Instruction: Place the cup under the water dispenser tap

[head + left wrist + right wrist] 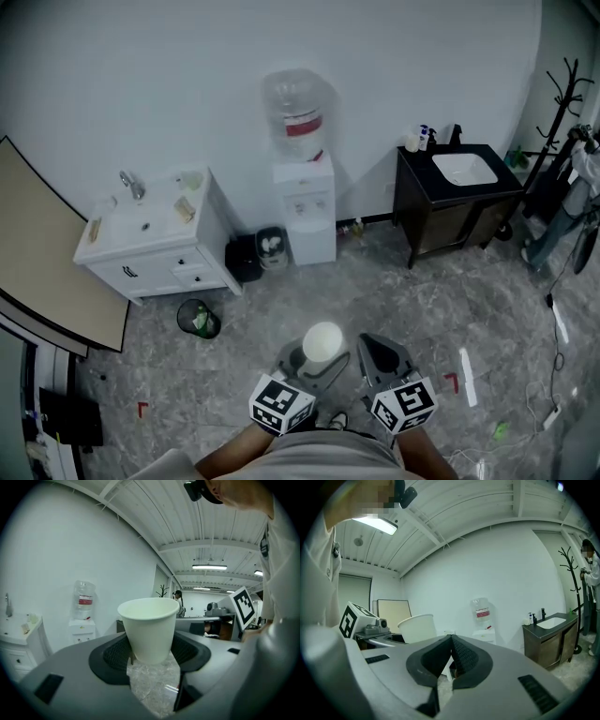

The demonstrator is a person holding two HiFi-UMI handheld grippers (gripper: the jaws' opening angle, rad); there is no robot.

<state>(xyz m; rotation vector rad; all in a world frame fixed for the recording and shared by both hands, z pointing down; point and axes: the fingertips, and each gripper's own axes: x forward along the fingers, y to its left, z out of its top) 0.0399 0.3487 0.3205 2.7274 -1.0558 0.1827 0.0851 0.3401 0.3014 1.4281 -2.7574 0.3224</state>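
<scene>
An upright white paper cup (150, 629) sits between the black pads of my left gripper (151, 654), which is shut on it; the same cup (322, 342) shows from above in the head view, held over the floor. My right gripper (450, 658) is beside it, jaws pressed together with nothing between them, and the cup (417, 627) shows to its left. The white water dispenser (305, 202) with a clear bottle on top stands against the far wall, well ahead of both grippers. It is also seen small as the dispenser (83, 616) at left and the dispenser (483, 620) ahead.
A white sink cabinet (155, 239) stands left of the dispenser, a dark sink cabinet (455, 202) to its right. A black bin (246, 258) and a round bin (199, 319) sit on the grey marble floor. A coat stand (562, 103) and a person (581, 178) are at the far right.
</scene>
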